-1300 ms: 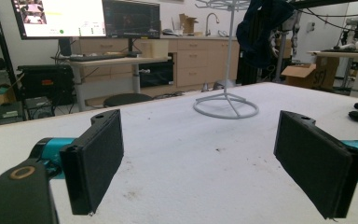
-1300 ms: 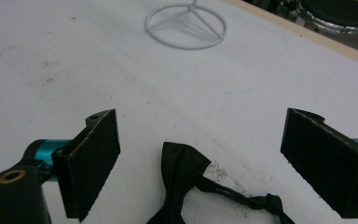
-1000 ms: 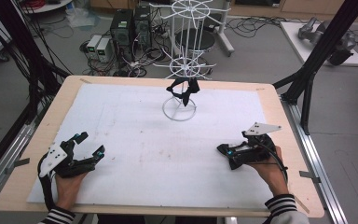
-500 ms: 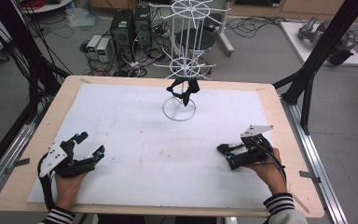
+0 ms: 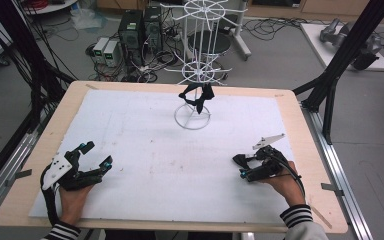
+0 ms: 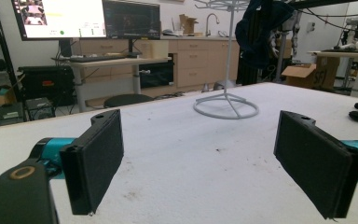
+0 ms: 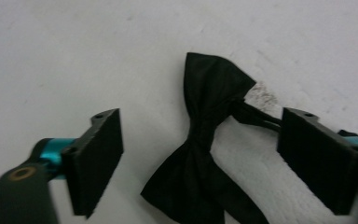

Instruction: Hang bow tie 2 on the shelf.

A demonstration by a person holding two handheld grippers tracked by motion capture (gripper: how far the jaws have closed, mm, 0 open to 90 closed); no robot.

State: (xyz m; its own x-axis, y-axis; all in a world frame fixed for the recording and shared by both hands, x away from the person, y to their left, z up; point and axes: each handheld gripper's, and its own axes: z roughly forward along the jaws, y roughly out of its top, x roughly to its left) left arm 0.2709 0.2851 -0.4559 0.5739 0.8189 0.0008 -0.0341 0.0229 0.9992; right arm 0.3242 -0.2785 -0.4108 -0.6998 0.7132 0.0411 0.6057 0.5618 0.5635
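Right claw (image 7: 200,161) lowered over a black fabric bow tie (image 7: 200,154) lying flat on the white-covered tabletop (image 5: 145,150), jaws just narrowed slightly yet apart, pads clear of the cloth. Grasp judged imminent. Left claw (image 6: 198,163) released, resting idle near the tabletop's left edge. White wire display stand (image 5: 194,75) at the far edge, already carrying another dark bow tie (image 5: 197,96).

Left tongs (image 5: 96,156) gaping, right tongs (image 7: 200,154) closing, still apart
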